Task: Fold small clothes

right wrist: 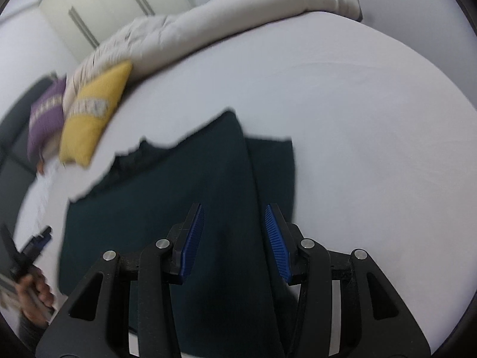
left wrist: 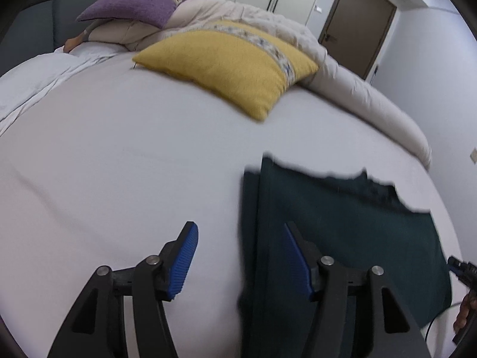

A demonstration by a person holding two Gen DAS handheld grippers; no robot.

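A dark green garment lies flat on the white bed, partly folded with a sleeve or side flap laid over. It also shows in the right wrist view. My left gripper is open and hovers over the garment's left edge, holding nothing. My right gripper is open above the garment's right fold, holding nothing. The left gripper also shows in the right wrist view, and the right gripper shows in the left wrist view.
A yellow cushion and a purple cushion lie at the head of the bed. A rolled beige duvet runs along the far side. A door and wardrobe stand behind.
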